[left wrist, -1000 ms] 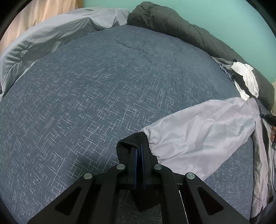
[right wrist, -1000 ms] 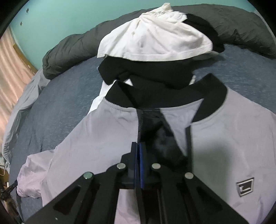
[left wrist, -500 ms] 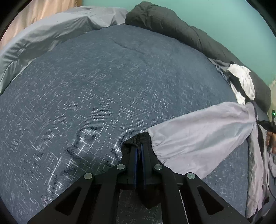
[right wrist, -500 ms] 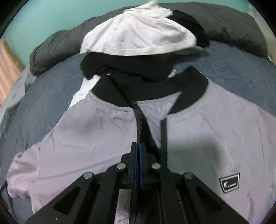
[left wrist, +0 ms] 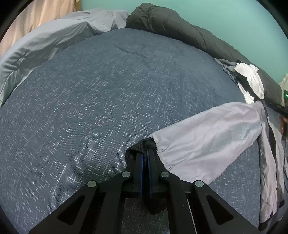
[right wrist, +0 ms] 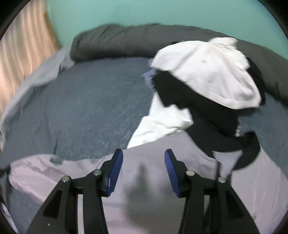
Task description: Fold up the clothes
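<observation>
Cuff (left wrist: 142, 146) first: my left hand-held gripper (left wrist: 145, 158) has its blue pads clamped tight on the black ribbed cuff of the grey jacket (left wrist: 207, 136), and that sleeve runs out flat across the blue-grey bedspread (left wrist: 100, 100) toward the right edge of the left wrist view. Over on the other side, my right hand-held gripper (right wrist: 143, 168) is opening up, its jaws spreading, blue pads (right wrist: 115, 172) well apart and nothing pinched between them; they hang just above the jacket's chest, and the gripper's shadow falls on the pale fabric below. The right wrist view is smeared with blur, so fine detail is lost. The jacket lies spread on the bed, its black collar (right wrist: 250, 153) toward the heap of other clothes. In that heap, a white garment (right wrist: 212, 75) sits on top of a black garment (right wrist: 201, 106), with more white cloth (right wrist: 162, 126) poking out underneath, touching the jacket's shoulder. Behind it all, a rolled dark grey duvet (right wrist: 126, 41) lines the turquoise wall (left wrist: 225, 16), and a light grey sheet (left wrist: 54, 37) is bunched along the far left side of the bed. No baskets or bins in sight; the bed carries everything.
</observation>
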A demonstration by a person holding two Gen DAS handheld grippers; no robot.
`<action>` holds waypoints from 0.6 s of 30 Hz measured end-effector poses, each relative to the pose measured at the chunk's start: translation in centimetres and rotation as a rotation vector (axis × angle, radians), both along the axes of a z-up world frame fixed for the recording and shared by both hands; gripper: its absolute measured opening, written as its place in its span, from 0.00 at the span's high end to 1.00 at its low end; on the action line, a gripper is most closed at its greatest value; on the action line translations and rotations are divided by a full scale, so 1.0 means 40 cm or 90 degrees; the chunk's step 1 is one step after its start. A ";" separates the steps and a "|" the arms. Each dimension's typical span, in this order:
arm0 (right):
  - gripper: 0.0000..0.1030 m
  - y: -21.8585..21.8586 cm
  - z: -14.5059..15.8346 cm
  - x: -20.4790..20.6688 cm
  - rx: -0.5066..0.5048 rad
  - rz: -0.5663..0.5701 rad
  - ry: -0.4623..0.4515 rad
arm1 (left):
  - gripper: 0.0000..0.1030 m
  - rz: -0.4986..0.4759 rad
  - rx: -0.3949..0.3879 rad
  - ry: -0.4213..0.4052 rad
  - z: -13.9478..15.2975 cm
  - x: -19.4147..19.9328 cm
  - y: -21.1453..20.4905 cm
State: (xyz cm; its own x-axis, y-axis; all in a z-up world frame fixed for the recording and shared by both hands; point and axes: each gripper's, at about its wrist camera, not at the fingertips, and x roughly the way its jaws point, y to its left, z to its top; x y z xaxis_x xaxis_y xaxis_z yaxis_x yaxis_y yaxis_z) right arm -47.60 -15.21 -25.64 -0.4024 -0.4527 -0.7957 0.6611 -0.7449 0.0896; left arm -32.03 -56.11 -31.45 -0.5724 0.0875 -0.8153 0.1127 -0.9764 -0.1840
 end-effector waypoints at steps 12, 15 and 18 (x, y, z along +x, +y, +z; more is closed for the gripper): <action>0.51 -0.082 -0.105 -0.099 0.042 -0.108 -0.069 | 0.94 -0.016 0.002 -0.004 -0.024 -0.001 -0.007; 0.63 -0.092 -0.133 -0.112 0.059 -0.116 -0.084 | 0.94 -0.020 -0.001 -0.006 -0.029 -0.002 -0.006; 0.94 -0.086 -0.153 -0.123 0.053 -0.131 -0.100 | 0.94 -0.025 -0.008 -0.010 -0.035 -0.003 -0.003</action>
State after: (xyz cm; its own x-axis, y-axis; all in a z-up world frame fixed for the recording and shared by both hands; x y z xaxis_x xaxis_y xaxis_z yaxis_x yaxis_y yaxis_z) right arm -52.50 -18.67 -31.75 -0.3476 -0.3044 -0.8869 0.4779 -0.8713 0.1118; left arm -32.15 -56.25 -32.84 -0.5561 0.0995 -0.8252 0.0770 -0.9824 -0.1704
